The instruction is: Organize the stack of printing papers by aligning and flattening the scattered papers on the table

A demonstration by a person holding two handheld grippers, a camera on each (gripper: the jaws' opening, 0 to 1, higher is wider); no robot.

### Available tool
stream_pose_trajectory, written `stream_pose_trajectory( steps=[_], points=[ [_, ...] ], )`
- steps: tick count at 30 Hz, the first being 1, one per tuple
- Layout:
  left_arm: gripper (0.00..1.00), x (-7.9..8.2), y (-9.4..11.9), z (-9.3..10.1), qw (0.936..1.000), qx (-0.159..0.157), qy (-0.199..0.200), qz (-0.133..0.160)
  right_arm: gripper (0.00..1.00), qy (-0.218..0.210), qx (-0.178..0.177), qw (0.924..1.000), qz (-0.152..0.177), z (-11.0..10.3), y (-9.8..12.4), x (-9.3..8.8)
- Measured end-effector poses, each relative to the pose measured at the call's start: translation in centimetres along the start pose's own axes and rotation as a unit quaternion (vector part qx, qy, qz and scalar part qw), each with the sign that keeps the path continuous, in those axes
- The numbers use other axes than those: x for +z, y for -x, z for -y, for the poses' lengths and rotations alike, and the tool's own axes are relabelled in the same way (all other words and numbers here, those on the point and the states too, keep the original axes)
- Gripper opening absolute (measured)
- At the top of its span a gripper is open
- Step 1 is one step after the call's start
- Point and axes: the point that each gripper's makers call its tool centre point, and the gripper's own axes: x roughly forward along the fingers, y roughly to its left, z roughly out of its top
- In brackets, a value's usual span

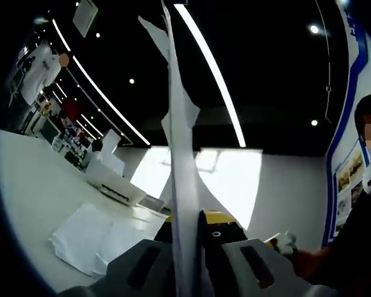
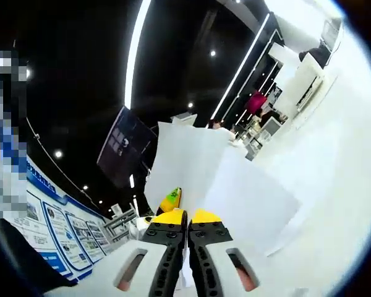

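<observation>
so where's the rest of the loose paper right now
In the left gripper view, the loose sheets lie flat on the white table, lower left of the held paper in the left tool, near a white box.

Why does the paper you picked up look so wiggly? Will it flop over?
Probably floppy: the held paper curves and its top edge bends while the left tool pinches only its bottom. It looks thin and light, so it likely sways easily. In the right tool the sheets fan apart, so they may slide.
</observation>
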Motion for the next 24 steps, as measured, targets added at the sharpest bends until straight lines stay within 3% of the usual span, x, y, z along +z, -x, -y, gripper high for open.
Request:
stream_pose_trajectory(
  steps=[13, 19, 24],
  points=[
    [0.1, 0.3, 0.2, -0.3, 0.9997, 0.005, 0.018, 0.016, 0.0, -0.009, -0.002, 0.9999, -0.004, -0.4, 0.3, -0.7],
    [0.08, 0.3, 0.3, -0.5, 0.9997, 0.004, 0.015, 0.018, 0.0, 0.01, -0.006, 0.9983, -0.057, -0.4, 0.5, -2.8],
    [0.06, 0.6, 0.5, -0.1, 0.9998, -0.002, 0.003, 0.02, 0.03, 0.044, -0.003, 0.9968, -0.067, -0.8, 1.2, -1.8]
  ],
)
